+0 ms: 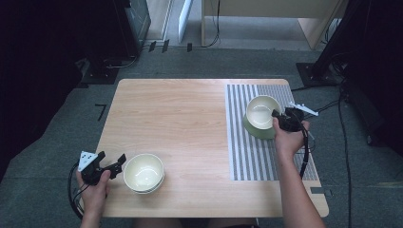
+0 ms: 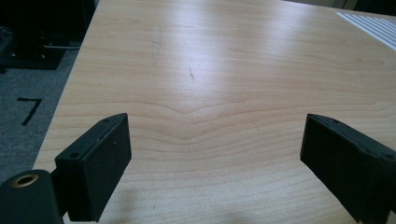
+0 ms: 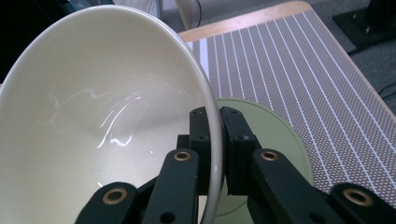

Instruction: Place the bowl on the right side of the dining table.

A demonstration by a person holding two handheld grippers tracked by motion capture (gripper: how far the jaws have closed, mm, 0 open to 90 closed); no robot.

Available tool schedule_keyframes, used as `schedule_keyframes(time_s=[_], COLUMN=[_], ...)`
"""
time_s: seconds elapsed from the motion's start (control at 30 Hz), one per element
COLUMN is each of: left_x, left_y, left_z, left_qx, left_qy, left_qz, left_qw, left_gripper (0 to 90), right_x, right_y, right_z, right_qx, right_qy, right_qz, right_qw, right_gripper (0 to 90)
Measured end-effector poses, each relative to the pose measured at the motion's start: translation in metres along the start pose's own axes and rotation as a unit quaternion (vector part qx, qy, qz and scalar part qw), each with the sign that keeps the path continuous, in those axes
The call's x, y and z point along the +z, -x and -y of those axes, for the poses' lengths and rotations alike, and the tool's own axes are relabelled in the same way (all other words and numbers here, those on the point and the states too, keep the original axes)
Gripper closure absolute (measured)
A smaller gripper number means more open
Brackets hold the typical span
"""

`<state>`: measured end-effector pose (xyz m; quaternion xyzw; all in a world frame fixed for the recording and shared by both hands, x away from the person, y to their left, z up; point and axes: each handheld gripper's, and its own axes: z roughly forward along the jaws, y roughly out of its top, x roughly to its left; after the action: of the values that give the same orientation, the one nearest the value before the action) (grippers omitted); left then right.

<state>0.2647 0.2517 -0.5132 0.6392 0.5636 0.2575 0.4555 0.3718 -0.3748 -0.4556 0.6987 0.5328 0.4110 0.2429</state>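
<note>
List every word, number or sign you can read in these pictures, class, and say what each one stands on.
"7": a black mark shaped like this digit on the grey floor left of the table; in the high view the same mark reads more like a bare corner, so it may be only tape.
No other text: the bowls, the plate, the striped mat and the grippers carry no readable words, labels or brands.

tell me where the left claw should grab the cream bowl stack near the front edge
Grip the rim of the top bowl in the bowl stack, probably on its left side, nearest the open left claw. The thin, upright wall suits one jaw inside and one outside, the way the right claw pinches the rim of the cream bowl above the green plate. Come in from the left, slightly above.
</note>
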Motion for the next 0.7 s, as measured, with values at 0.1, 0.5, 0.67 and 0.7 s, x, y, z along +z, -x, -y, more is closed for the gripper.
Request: schedule_keyframes(time_s=[0.1,0.5,0.67,0.7], left_x=[0.000,0.000,0.000,0.000], left_y=[-0.001,0.000,0.000,0.000], left_z=[0.000,0.000,0.000,0.000], left_qx=[-0.002,0.000,0.000,0.000], left_qy=[0.001,0.000,0.001,0.001], left_qz=[0.000,0.003,0.003,0.003], left_qw=[1.0000,1.0000,1.0000,1.0000], left_gripper=[8.3,8.3,8.3,8.3], right_x=[0.006,0.022,0.031,0.033], right_y=[0.008,0.027,0.031,0.032], right_z=[0.000,-0.004,-0.009,-0.010], right_qx=[0.009,0.058,0.070,0.070], right_qy=[-0.013,-0.070,-0.111,-0.118], right_qz=[0.009,0.019,0.025,0.025], right_qw=[0.9998,0.9957,0.9911,0.9902], right_gripper=[84.7,84.7,84.7,84.7])
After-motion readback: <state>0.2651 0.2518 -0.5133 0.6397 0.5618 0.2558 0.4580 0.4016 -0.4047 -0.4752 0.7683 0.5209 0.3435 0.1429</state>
